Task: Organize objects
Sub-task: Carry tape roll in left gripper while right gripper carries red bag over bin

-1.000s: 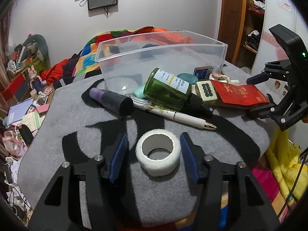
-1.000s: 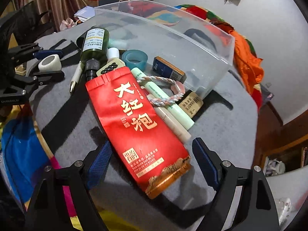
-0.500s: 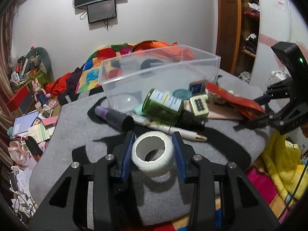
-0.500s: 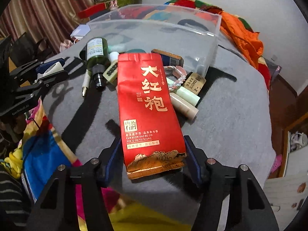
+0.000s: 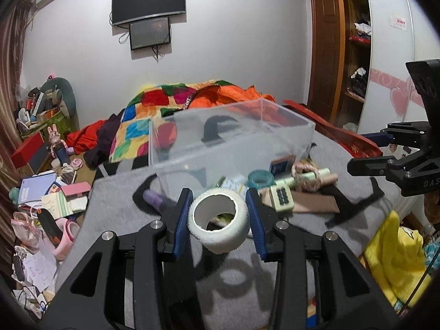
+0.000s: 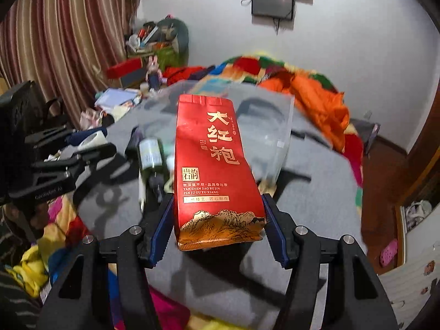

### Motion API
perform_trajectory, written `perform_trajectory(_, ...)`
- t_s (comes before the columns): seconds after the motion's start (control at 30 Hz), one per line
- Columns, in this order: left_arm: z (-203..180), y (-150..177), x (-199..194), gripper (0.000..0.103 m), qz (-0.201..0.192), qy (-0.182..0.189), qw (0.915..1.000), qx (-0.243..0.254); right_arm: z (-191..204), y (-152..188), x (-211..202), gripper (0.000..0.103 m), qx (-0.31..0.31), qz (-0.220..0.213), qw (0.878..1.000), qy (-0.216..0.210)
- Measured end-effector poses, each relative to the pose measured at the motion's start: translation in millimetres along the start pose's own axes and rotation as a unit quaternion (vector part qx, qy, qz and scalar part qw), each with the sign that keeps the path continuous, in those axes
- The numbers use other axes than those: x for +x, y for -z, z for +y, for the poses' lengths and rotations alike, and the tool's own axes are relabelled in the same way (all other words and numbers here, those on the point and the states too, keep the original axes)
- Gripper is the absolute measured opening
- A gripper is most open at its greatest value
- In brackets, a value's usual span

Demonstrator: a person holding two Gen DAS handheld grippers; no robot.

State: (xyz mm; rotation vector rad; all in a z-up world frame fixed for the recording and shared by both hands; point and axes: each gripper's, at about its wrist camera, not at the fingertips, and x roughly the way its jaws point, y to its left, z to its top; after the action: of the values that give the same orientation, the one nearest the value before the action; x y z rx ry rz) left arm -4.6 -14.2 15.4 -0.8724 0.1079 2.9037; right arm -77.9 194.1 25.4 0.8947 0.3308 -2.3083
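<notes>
My left gripper (image 5: 218, 217) is shut on a white tape roll (image 5: 218, 224), held clear above the grey mat (image 5: 275, 277). My right gripper (image 6: 217, 227) is shut on the lower end of a red tea packet (image 6: 213, 162) with gold lettering, lifted off the mat and standing nearly upright. A clear plastic bin (image 5: 233, 140) sits on the mat beyond both grippers; nothing shows inside it. In the left wrist view the right gripper (image 5: 365, 148) shows at the right edge holding the red packet (image 5: 341, 134) edge-on. The left gripper (image 6: 90, 144) with the tape appears at the left of the right wrist view.
In front of the bin lie a green bottle (image 6: 150, 155), a purple tube (image 5: 154, 196), a teal tape ring (image 5: 260, 178), a mahjong tile (image 5: 282, 196), a rope loop (image 5: 306, 174), slim tubes and a small box (image 5: 280, 163). A colourful quilt (image 5: 170, 110) lies behind. Clutter covers the floor at left.
Both grippers closed, the left on the tape roll and the right on the red packet, then rose with them off the mat. The packet swung from lying flat to nearly upright.
</notes>
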Motion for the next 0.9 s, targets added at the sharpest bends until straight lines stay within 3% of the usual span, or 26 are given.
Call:
perform_trajectory(0.23, 11.7, -21.9, 8.4, 0.040, -0.012, -0.007, 0.9999, -0.005, -4.9, -33.4, 11.0, 0.057, 0.021, -0.031, 0.999, -0.004)
perform_trajectory(0.5, 31.0, -52.0, 20.0, 0.040, -0.022, -0.016, 0.9995, -0.014, -16.8, -62.6, 33.7, 0.057, 0.039, -0.036, 0.999, 0.006)
perform_trajectory(0.9, 48.0, -82.3, 71.9, 0.040, 0.022, -0.009, 0.9996, -0.017, -26.8, -93.3, 77.3, 0.057, 0.049, -0.004, 0.999, 0.019)
